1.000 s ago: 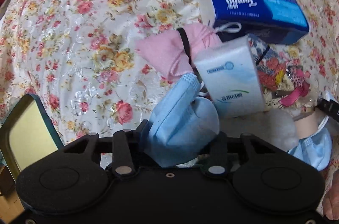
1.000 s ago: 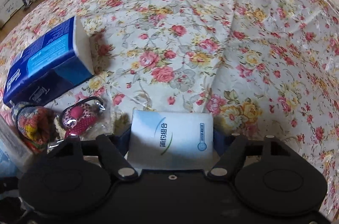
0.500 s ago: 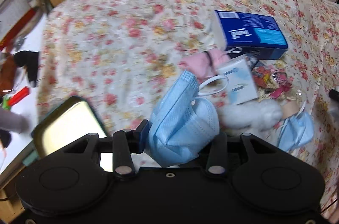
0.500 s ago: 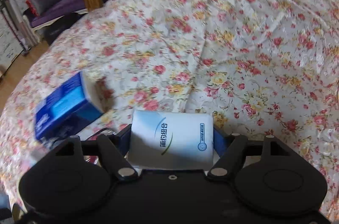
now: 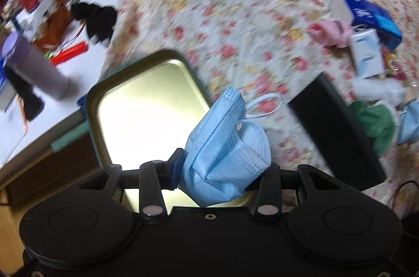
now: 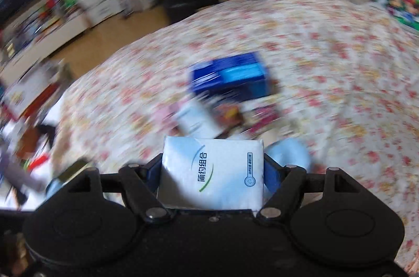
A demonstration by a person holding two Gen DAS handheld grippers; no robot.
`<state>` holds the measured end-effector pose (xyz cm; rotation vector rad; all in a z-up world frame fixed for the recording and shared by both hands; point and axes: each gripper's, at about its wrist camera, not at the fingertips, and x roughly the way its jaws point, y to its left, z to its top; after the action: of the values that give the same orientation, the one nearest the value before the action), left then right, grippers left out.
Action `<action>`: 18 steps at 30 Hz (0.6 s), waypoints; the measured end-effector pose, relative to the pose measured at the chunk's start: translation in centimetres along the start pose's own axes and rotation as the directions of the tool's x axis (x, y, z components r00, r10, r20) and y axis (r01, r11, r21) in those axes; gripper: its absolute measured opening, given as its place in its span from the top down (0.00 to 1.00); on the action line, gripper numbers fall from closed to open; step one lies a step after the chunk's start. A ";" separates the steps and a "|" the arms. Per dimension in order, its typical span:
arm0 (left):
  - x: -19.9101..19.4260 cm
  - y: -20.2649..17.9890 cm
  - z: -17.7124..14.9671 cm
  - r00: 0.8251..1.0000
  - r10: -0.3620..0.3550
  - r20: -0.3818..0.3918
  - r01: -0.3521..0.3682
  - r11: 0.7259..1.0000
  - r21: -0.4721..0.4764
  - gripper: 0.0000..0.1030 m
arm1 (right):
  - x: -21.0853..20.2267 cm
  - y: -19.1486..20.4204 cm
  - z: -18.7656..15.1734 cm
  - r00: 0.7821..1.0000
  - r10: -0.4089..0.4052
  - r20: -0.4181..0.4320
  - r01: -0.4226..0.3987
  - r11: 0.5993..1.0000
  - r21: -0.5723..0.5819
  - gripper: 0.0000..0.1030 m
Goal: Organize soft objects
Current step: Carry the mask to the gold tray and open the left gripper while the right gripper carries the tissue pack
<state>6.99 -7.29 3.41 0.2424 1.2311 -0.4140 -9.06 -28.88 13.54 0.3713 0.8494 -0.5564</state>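
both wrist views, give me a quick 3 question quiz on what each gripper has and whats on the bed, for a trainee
1. True or false: the left gripper is shut on a blue face mask.
2. What does the right gripper hold?
A. a pink cloth
B. a white tissue pack
C. a green cloth
3. Fill in: in the left wrist view, the open metal tin below the mask looks ____ inside.

Key
1. True; the mask is pinched between the jaws, an ear loop hanging free.
2. B; it sits flat between the two fingers, above the floral bedspread.
3. Empty; only its shiny bare bottom shows, though the mask and gripper hide part of it.
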 end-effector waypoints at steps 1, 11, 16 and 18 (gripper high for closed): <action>0.6 0.7 -0.4 1.000 0.005 -0.009 -0.006 1.000 -0.013 0.59 | -0.1 1.4 -0.7 1.000 0.020 -0.014 -0.021 0.999 -0.028 0.30; 5.1 7.3 -2.6 0.995 0.089 -0.038 -0.093 0.987 -0.130 0.59 | 1.9 13.7 -8.2 0.977 0.081 -0.197 -0.131 0.956 -0.261 0.30; 6.5 9.0 -2.0 0.992 0.120 -0.029 -0.123 0.982 -0.141 0.59 | 4.2 17.3 -10.3 0.964 0.051 -0.263 -0.138 0.935 -0.326 0.30; 6.9 9.4 -1.8 0.991 0.131 -0.016 -0.132 0.981 -0.141 0.58 | 4.7 18.3 -10.8 0.959 0.043 -0.282 -0.143 0.929 -0.343 0.30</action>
<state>11.34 0.67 -4.13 0.2018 1.2373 -0.2106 -2.08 -10.17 4.88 0.1497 1.1687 -0.2523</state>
